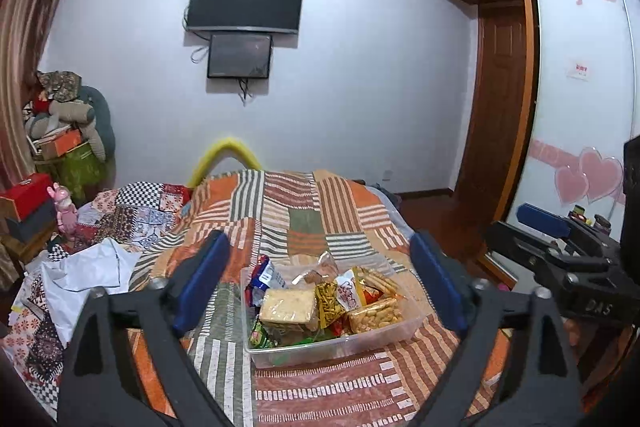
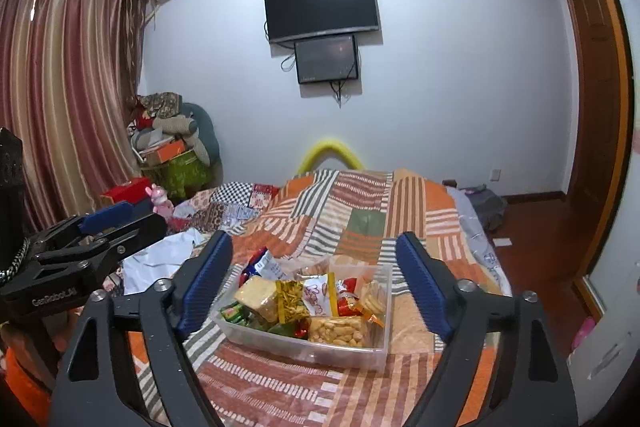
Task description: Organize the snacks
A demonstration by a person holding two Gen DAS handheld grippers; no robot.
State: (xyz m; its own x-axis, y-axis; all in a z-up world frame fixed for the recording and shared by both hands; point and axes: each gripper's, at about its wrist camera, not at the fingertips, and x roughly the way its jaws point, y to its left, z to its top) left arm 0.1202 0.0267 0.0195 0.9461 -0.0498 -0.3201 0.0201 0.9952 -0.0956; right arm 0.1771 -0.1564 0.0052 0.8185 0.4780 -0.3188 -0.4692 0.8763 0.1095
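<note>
A clear plastic box (image 1: 320, 353) stands on the striped bedspread, filled with several snack packs. Among them are a pale cracker pack (image 1: 288, 305), a bag of peanuts (image 1: 376, 315) and a blue packet (image 1: 264, 275). My left gripper (image 1: 320, 241) hovers above and in front of the box, open, its blue pads wide apart with nothing between them. In the right wrist view the same box (image 2: 304, 347) lies slightly right of centre, showing the crackers (image 2: 258, 293) and peanuts (image 2: 338, 331). My right gripper (image 2: 314, 239) is also open and empty above it.
The patchwork bedspread (image 1: 304, 211) stretches to the far wall. White crumpled cloth (image 1: 88, 271) and a pink toy (image 1: 66, 213) lie at the bed's left. Piled boxes and cushions (image 2: 172, 147) fill the corner. Wooden floor (image 2: 536, 259) and a wardrobe are on the right.
</note>
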